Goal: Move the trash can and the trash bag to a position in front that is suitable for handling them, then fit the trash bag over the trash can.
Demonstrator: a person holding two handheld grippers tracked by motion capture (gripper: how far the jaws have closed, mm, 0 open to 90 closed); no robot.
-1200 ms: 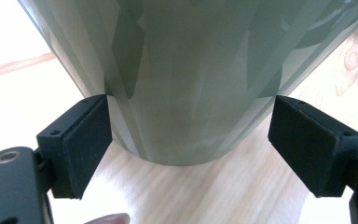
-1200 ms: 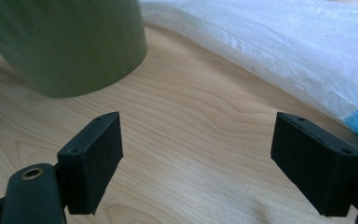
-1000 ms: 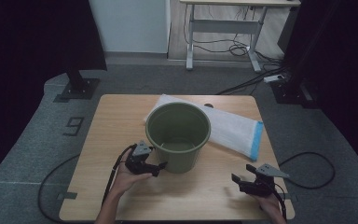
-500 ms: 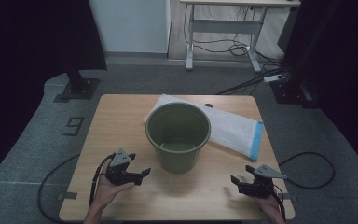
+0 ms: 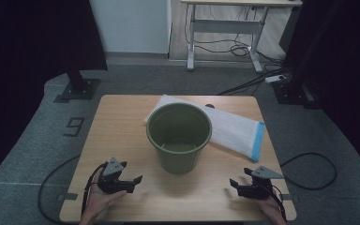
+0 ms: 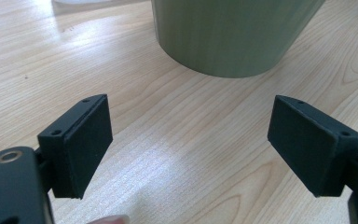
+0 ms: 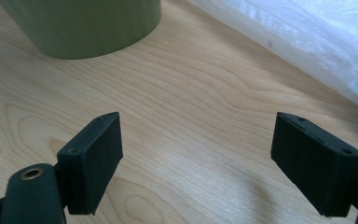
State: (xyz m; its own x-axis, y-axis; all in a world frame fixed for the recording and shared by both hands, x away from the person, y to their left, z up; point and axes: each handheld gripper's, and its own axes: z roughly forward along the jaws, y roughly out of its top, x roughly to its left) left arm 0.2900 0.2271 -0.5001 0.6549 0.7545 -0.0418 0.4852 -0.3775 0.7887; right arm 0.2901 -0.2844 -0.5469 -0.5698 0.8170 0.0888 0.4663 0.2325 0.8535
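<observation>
- The green bucket stands upright mid-table, partly on the white bag.
- Left gripper: jaws wide apart, empty, bucket ahead, well apart.
- Right gripper: jaws apart, empty, bucket ahead-left.

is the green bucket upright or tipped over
Upright: the green bucket stands on its base on the table, its open rim facing up.
</observation>
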